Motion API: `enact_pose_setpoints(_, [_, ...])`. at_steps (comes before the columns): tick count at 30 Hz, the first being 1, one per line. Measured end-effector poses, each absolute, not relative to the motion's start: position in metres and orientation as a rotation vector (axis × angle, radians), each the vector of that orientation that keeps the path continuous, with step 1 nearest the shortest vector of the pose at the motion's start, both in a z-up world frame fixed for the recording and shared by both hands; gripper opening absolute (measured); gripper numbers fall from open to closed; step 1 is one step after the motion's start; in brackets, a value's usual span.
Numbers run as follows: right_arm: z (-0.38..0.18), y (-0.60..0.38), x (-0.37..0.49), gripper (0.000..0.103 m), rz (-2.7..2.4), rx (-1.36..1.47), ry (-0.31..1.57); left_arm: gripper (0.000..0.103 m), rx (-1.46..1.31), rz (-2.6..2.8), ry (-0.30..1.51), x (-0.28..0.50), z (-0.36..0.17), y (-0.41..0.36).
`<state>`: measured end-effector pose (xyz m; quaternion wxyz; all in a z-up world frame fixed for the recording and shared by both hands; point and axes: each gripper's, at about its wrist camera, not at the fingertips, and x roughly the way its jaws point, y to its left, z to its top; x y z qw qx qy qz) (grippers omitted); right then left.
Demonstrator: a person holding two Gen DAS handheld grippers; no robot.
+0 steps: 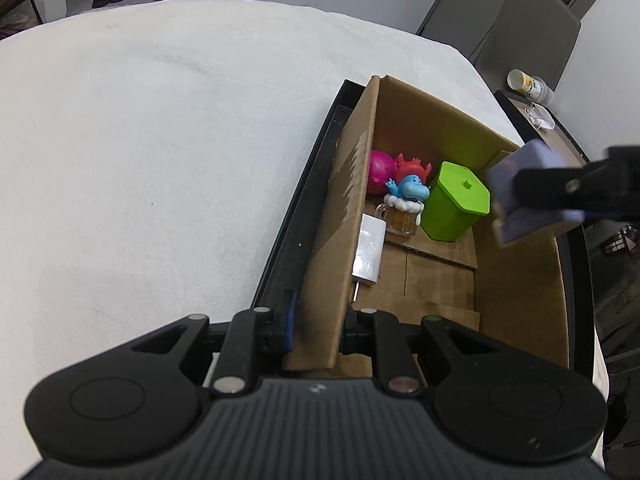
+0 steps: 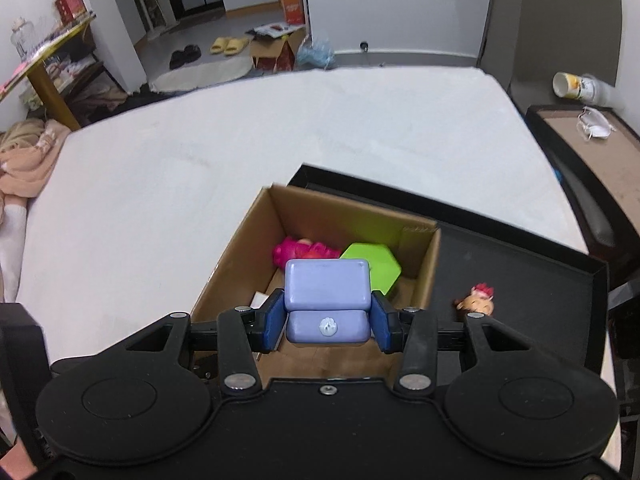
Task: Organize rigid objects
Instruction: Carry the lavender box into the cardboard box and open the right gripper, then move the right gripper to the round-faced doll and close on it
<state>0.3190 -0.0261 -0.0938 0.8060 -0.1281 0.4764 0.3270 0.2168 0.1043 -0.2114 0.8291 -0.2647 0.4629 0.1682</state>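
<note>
A cardboard box (image 1: 520, 280) (image 2: 424, 276) stands in a black tray (image 1: 296, 216) (image 2: 520, 280) on the white table. Inside lie a pink toy (image 1: 378, 170) (image 2: 286, 254), a blue figure on a beer-mug toy (image 1: 406, 204), a green hexagonal container (image 1: 456, 202) (image 2: 380, 266) and a white charger (image 1: 370, 256). My left gripper (image 1: 316, 332) is shut on the box's left wall (image 1: 340, 220). My right gripper (image 2: 327, 322) (image 1: 532, 200) is shut on a lavender case (image 2: 326, 292) (image 1: 524, 172), held above the box's right side.
A small figurine (image 2: 478, 300) lies in the black tray right of the box. A side table (image 2: 580, 140) at the right carries a cup (image 2: 572, 86) (image 1: 528, 86) and a face mask (image 2: 596, 126). Grey chairs stand beyond the table's far right edge.
</note>
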Motion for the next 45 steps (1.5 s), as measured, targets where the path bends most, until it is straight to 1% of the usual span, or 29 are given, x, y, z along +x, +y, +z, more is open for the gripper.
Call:
enact_pose_setpoints(6, [-0.107,-0.018,0.319,0.044,0.685,-0.260,1.072,0.017,-0.567,0.351,0.984,0.218,-0.211,0.108])
enact_pose_setpoints(8, [-0.108,-0.017,0.319,0.045,0.703,-0.226,1.060,0.017,-0.573,0.353,0.982,0.218,-0.211,0.109])
enact_pose_setpoints(9, [-0.107,-0.017,0.320,0.045,0.711,-0.211,1.053,0.021,-0.573,0.351,0.982,0.218,-0.212,0.109])
enact_pose_setpoints(13, [-0.100,-0.019,0.322,0.046,0.707,-0.162,1.049,0.020,-0.592,0.343,0.977,0.216,-0.213,0.111])
enact_pose_setpoints(15, [-0.092,-0.025,0.323,0.048,0.711,-0.150,1.026,0.020,-0.581,0.343,0.970,0.216,-0.213,0.111])
enact_pose_setpoints(17, [-0.082,-0.036,0.326,0.055,0.696,-0.151,0.992,0.020,-0.580,0.339,0.970,0.216,-0.214,0.111])
enact_pose_setpoints(19, [-0.075,-0.048,0.330,0.059,0.674,-0.151,0.961,0.020,-0.578,0.338,0.974,0.216,-0.214,0.111])
enact_pose_setpoints(22, [-0.073,-0.069,0.342,0.059,0.628,-0.160,0.943,0.020,-0.565,0.343,0.977,0.218,-0.214,0.109])
enact_pose_setpoints(32, [-0.096,-0.113,0.370,0.061,0.495,-0.141,1.000,0.020,-0.544,0.334,0.988,0.220,-0.214,0.106])
enact_pose_setpoints(33, [-0.099,-0.116,0.371,0.062,0.493,-0.139,1.005,0.020,-0.540,0.333,0.988,0.220,-0.214,0.105])
enact_pose_setpoints(35, [-0.103,-0.118,0.372,0.066,0.489,-0.146,1.006,0.020,-0.535,0.334,0.988,0.221,-0.214,0.105])
enact_pose_setpoints(37, [-0.108,-0.119,0.373,0.068,0.484,-0.158,1.007,0.020,-0.531,0.335,0.990,0.221,-0.215,0.104])
enact_pose_setpoints(45, [-0.129,-0.127,0.382,0.068,0.472,-0.161,1.040,0.020,-0.542,0.337,0.989,0.221,-0.215,0.105])
